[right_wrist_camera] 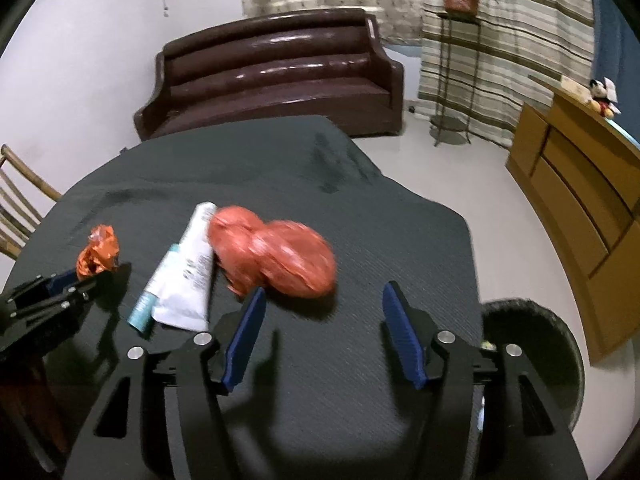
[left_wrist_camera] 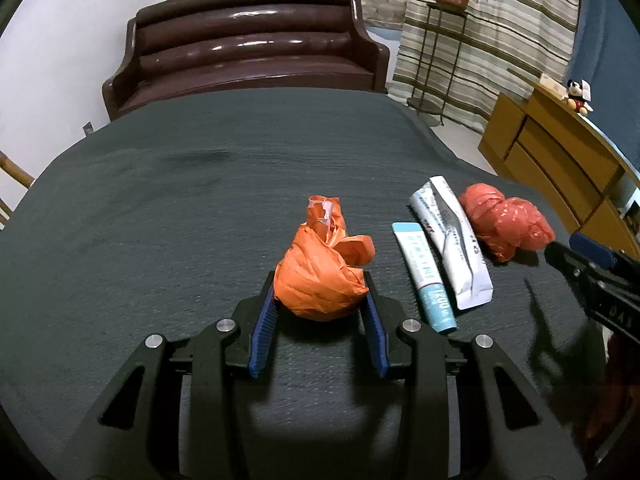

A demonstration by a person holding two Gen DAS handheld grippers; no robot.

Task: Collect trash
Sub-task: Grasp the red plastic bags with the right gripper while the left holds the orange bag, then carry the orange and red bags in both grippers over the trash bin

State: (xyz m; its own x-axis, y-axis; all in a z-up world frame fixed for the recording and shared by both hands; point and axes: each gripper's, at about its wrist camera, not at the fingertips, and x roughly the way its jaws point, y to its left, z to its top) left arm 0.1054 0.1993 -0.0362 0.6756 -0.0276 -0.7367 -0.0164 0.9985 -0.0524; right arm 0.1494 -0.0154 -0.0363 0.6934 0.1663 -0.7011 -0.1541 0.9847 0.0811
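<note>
Already the left tongs (left_wrist_camera: 320, 300) pinch the orange paper wad (left_wrist_camera: 326, 276) on the worktop (left_wrist_camera: 180, 200). Empty and wide, the right tongs (right_wrist_camera: 322, 320) have the red bag wad (right_wrist_camera: 280, 254) just ahead, slightly left, its long axis crosswise; they are nearer it.

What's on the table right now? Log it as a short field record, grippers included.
surface: table under a dark cloth
left gripper: shut on the orange wad
right gripper: open, nothing between its fingers, just short of the red bag
lying loose: two tubes, one white, one teal, side by side
bin: on the floor by the table's right edge
</note>
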